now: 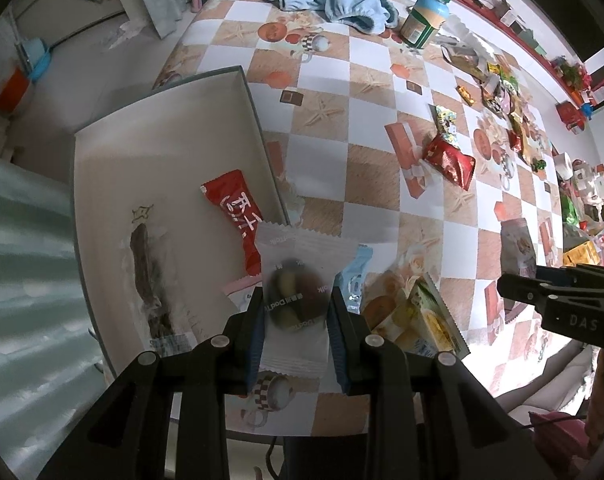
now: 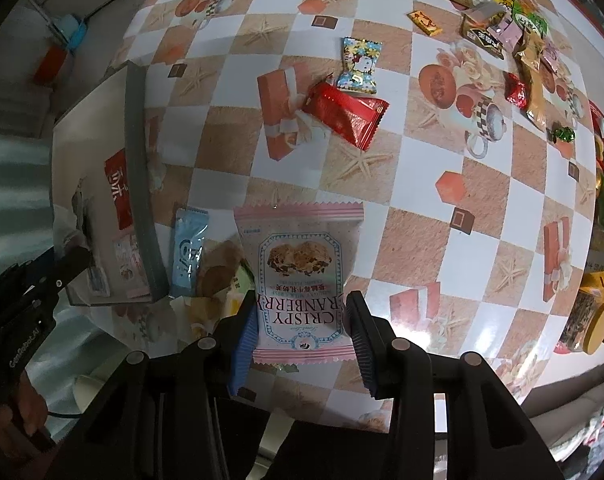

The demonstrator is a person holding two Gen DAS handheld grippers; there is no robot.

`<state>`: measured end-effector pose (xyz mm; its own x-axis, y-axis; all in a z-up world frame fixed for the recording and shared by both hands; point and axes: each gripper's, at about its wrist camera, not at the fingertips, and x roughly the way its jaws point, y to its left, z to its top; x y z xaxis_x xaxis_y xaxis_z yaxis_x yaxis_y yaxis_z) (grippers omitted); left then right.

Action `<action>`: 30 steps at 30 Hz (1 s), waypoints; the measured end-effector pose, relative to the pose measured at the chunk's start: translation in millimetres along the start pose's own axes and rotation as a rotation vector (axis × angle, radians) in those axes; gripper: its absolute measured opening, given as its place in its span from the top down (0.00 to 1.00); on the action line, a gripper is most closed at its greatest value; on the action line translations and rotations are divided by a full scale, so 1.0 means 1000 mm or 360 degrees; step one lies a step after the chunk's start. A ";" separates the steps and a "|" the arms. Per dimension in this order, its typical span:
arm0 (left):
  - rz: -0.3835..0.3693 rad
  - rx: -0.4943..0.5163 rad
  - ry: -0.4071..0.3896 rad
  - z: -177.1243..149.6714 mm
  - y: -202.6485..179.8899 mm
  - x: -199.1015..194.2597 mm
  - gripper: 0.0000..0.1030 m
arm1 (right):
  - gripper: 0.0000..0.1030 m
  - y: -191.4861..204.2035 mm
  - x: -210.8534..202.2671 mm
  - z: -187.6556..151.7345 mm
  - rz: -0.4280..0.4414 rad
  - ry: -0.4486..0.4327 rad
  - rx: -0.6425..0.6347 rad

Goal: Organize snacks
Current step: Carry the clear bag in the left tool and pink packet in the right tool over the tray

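Both grippers carry a snack above a checkered table. Left gripper (image 1: 296,312) is clamped on a white translucent packet (image 1: 298,280) with a dark round sweet inside; its blue pads press the packet's two long edges, and the jaws stand only as far apart as the packet is wide. Just ahead and to the left of its fingers lies an open grey-rimmed box (image 1: 258,120), the place for sorted snacks. Inside it rest a red packet (image 1: 238,208), a long brown snack stick (image 1: 146,276) and a pink-edged packet. Right of the fingers, on the table outside the box, lie a pale blue packet (image 1: 355,276) and a yellow-green packet (image 1: 421,320).

Right gripper (image 2: 302,316) is closed on a pink cranberry crisp packet (image 2: 300,264), holding its lower half by the sides. The box (image 2: 138,184) sits off to this gripper's left, beyond the pale blue packet (image 2: 188,248).

Risk, as a judgement: the white packet hangs over the box's near corner, not clearly over its floor, so letting go here could drop it on the rim or outside. Both packets are slippery film, held by their edges, and could slide or twist. The two grippers work close together near the box and could bump.

More loose snacks lie scattered far ahead and to the right.
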<state>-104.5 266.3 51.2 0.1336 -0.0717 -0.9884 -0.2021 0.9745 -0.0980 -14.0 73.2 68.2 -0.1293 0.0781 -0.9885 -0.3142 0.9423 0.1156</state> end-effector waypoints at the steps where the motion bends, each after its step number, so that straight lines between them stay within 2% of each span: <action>1: -0.0001 0.0001 0.0001 0.000 0.000 0.000 0.69 | 0.56 0.000 0.000 0.000 -0.0002 0.0001 0.0001; 16: -0.0008 -0.0008 -0.0004 -0.001 0.006 0.001 0.69 | 0.56 0.009 0.002 0.005 -0.0015 0.0009 -0.0033; 30: -0.0012 -0.0081 0.0010 -0.003 0.025 0.005 0.69 | 0.56 0.025 0.011 0.011 -0.0021 0.0041 -0.0101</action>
<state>-111.4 289.5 43.8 0.1292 -0.0807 -0.9883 -0.2501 0.9618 -0.1113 -12.6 100.9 58.9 -0.1484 0.0568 -0.9873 -0.3747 0.9207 0.1093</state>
